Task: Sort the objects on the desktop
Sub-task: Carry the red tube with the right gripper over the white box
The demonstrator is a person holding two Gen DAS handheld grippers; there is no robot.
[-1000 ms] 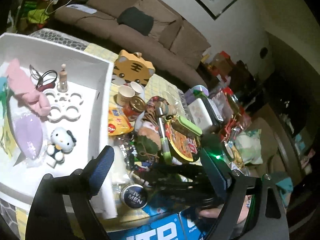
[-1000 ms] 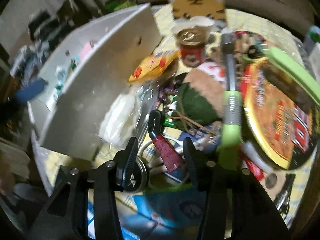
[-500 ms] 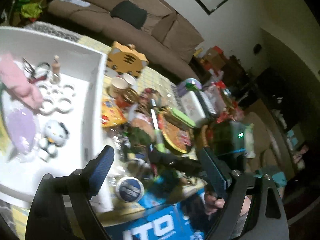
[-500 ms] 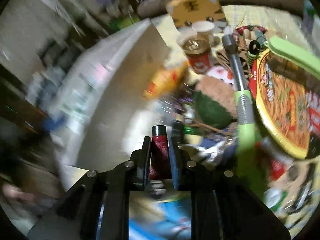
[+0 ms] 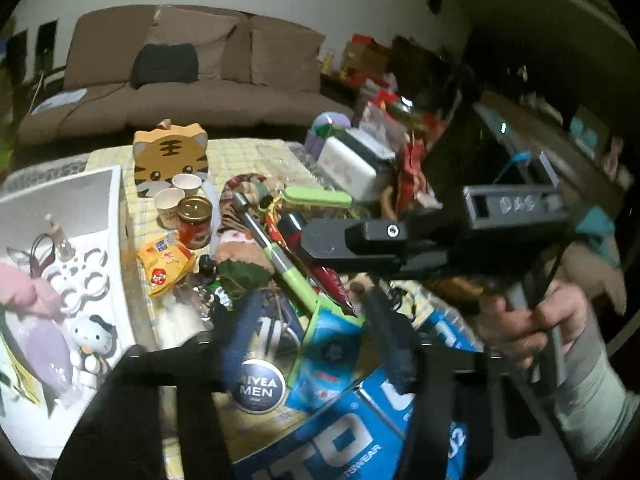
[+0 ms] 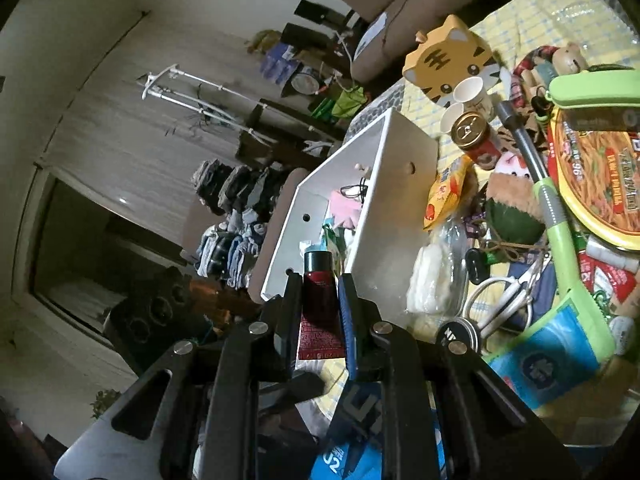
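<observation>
Firmly clamped in the right gripper [image 6: 320, 312]: a small dark red tube [image 6: 320, 308] with a black screw cap, flat crimped end toward the camera, fine pale print on its lower part. Pinched at mid-body between both pads, cap pointing away, lifted clear of the worktop [image 6: 516, 36] and hanging before the near corner of the white box [image 6: 404, 200]. Seen also from the left wrist view as a red tube [image 5: 320, 264] jutting out of the right gripper [image 5: 320, 240], black cap up, crimped tail down, above the cluttered pile.

Left gripper [image 5: 312, 316] low in its own view, blurred, jaws just closing from wide to roughly half, nothing seen between the pads. Just below them a round dark Nivea Men tin [image 5: 258, 386] and a blue packet [image 5: 332, 356] with a green edge.

Inside the white box [image 5: 116, 240]: a Hello Kitty figure [image 5: 94, 340], a pink soft item [image 5: 24, 288], a white ring-holed tray [image 5: 84, 276]. On the yellow checked worktop [image 5: 240, 156]: a tiger-shaped box [image 5: 170, 160], two paper cups [image 5: 176, 192], a red jar [image 5: 194, 220] with a gold lid, a yellow snack packet [image 5: 166, 260], a green-handled tool [image 5: 280, 264]. At right, a hand [image 5: 532, 316] in a grey sleeve gripping the right handle.
</observation>
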